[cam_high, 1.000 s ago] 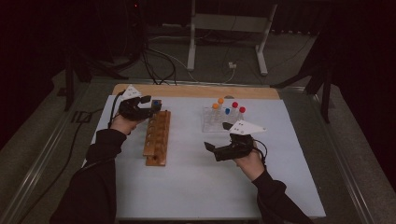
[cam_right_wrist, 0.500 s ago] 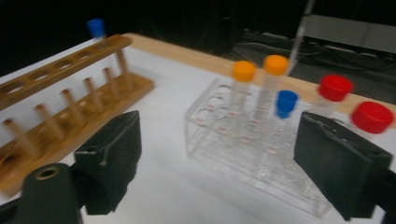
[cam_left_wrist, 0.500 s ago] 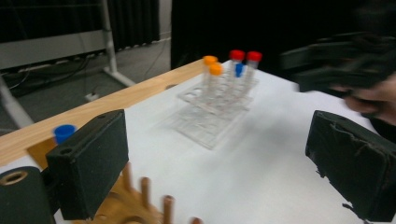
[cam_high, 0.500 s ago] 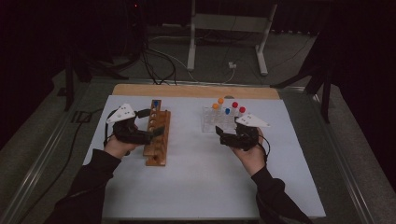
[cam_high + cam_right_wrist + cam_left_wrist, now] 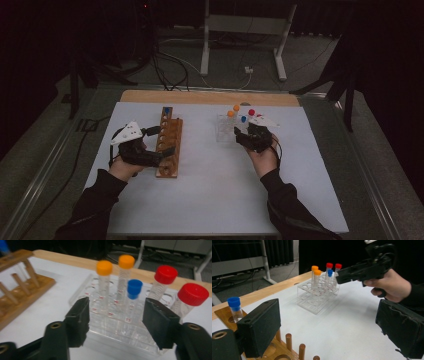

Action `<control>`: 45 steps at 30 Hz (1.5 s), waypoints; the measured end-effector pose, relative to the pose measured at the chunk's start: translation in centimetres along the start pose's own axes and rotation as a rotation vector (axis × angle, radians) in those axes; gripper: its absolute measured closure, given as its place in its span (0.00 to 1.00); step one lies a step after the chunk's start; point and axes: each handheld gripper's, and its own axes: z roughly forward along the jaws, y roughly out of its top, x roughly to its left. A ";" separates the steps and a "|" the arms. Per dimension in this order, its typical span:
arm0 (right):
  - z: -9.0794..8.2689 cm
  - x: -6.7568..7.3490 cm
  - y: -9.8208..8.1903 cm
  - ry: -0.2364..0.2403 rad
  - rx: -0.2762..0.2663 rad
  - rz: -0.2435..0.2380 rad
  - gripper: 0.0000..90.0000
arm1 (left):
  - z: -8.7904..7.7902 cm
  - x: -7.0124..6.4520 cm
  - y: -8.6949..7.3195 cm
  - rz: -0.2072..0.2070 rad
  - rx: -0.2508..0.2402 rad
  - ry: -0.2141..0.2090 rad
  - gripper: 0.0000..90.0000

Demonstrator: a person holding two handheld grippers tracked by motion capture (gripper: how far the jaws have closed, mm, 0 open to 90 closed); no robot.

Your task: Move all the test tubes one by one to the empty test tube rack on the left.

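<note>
A clear tube rack [image 5: 224, 132] holds two orange-capped tubes [image 5: 104, 268], a short blue-capped tube [image 5: 134, 288] and two red-capped tubes [image 5: 166, 273]. My right gripper [image 5: 241, 136] is at that rack's near right side. In the right gripper view its jaws have just been closing; the gripper [image 5: 118, 323] is open, with the blue-capped tube in line between them farther off, untouched. My left gripper [image 5: 159, 142] is at the wooden rack's [image 5: 172, 152] left edge. It [image 5: 332, 332] has just been opening and stands wide, empty. A blue-capped tube [image 5: 234, 306] stands in the wooden rack's far end.
White sheet [image 5: 215, 195] covers the table, with a wooden strip [image 5: 200, 96] along the far edge. Wooden pegs [image 5: 288, 341] stick up from the wooden rack close under my left jaw. A metal stand [image 5: 242, 25] and cables lie on the floor beyond.
My left hand came back along the wooden rack toward the near end. My right hand moved forward to the clear rack, and its jaws have narrowed.
</note>
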 end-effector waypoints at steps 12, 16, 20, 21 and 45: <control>1.8 -0.4 0.3 -0.044 0.042 -0.003 0.66 | -0.1 0.0 -0.1 0.002 0.003 0.006 0.08; 2.2 -0.4 0.4 -0.059 0.047 -0.003 0.71 | -0.1 0.0 -0.1 -0.006 0.004 0.002 0.08; 2.5 -0.6 0.4 -0.070 0.054 -0.003 0.74 | -0.1 0.0 -0.1 -0.004 0.003 0.000 0.08; 2.7 -0.8 0.4 -0.069 0.058 0.004 0.76 | -0.1 0.0 -0.1 -0.003 0.003 0.001 0.08; 1.8 -0.4 1.7 -0.059 0.018 -0.045 0.86 | 0.0 0.2 -0.3 -0.024 0.013 -0.015 0.08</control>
